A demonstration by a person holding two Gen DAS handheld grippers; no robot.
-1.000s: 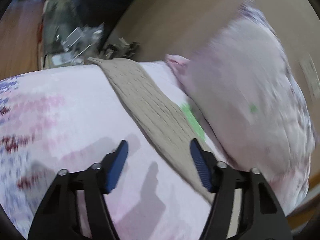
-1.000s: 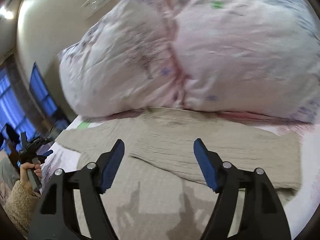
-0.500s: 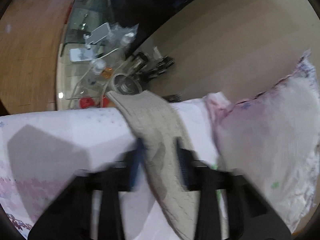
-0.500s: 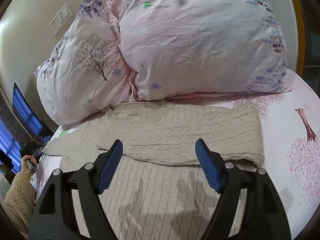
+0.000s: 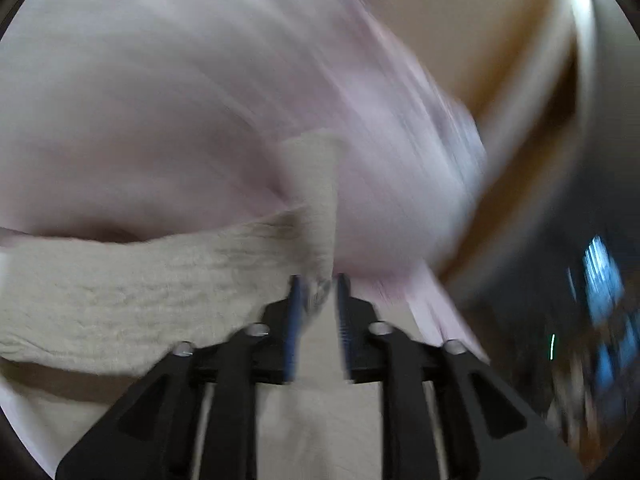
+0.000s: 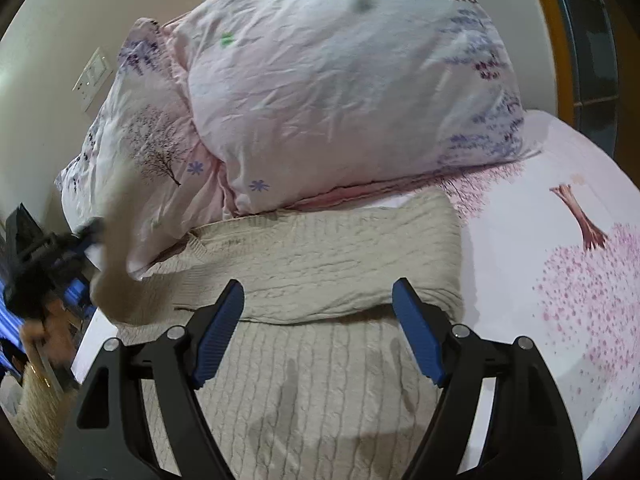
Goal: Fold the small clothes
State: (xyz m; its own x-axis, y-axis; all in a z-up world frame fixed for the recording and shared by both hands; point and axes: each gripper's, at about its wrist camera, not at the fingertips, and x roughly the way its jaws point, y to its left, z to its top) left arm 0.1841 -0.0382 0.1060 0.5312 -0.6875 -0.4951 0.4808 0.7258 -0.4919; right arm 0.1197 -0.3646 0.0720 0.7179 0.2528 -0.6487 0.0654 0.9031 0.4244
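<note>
Left jaws: as we read them, the left gripper [image 5: 316,288] has its jaws drawn narrow and pinched on the sleeve [image 5: 314,200] of the beige knit sweater [image 6: 320,264]; the sleeve end stands up ahead of the jaws, blurred.
Right jaws: we hold the right gripper [image 6: 318,332] wide and empty, poised over the sweater's ribbed body, touching nothing as far as we can tell.
Sweater: it lies flat on the pink bedsheet [image 6: 560,240], directly under and ahead of the right jaws, with one sleeve already laid across the chest just beyond the fingertips.
Handling: we judge it soft, limp and fairly light; the chunky knit should grip well but will stretch and sag, so we would take hold at the cuff or hem, through the full thickness.
Beyond the jaws: two floral pillows [image 6: 340,92] rest against the sweater's collar edge.
Risk: dragging the sleeve may rumple the folded layer.
</note>
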